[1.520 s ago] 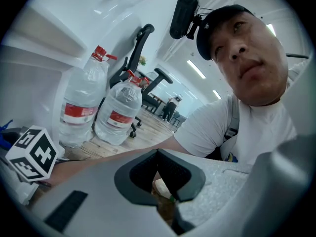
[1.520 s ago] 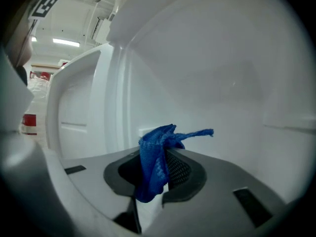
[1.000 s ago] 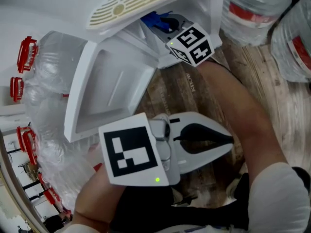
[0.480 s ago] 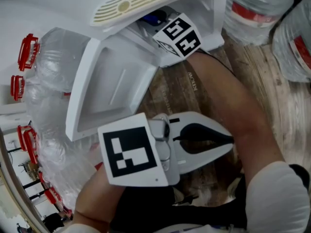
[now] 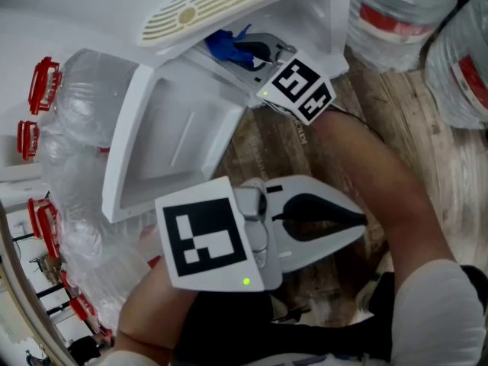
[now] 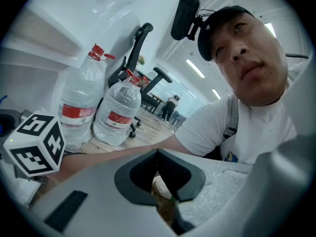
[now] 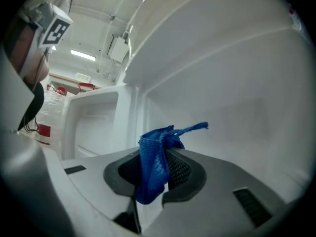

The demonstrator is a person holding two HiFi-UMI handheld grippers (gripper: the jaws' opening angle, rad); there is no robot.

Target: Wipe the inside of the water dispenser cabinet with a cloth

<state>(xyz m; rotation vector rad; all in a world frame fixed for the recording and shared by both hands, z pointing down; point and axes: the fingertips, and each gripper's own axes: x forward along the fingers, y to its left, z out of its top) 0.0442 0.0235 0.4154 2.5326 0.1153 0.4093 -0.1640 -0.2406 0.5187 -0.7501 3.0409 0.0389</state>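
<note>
Working inside water dispenser cabinet (image 5: 328, 10), upper centre of frame (door (image 5: 179, 139) swung open, left). Holding left gripper (image 5: 358, 221) lower centre, clenched on nothing. Gripping blue cloth (image 7: 153, 152) in right gripper (image 7: 158, 177) within cabinet, near inner wall (image 7: 237, 83). Judging wiping in hand; next, pressing cloth to wall and sweeping.

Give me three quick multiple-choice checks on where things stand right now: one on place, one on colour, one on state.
1. Where is the right gripper?
A. inside the cabinet
B. resting on a table
C. inside a sink

2. What colour is the cloth?
A. red
B. blue
C. white

3. How do the jaws of the left gripper stand?
A. wide open
B. shut on the cloth
C. shut, with nothing held

Answers:
1 A, white cabinet walls surround its jaws.
2 B, blue fabric is pinched between the right jaws.
3 C, its tips meet with nothing between them.
</note>
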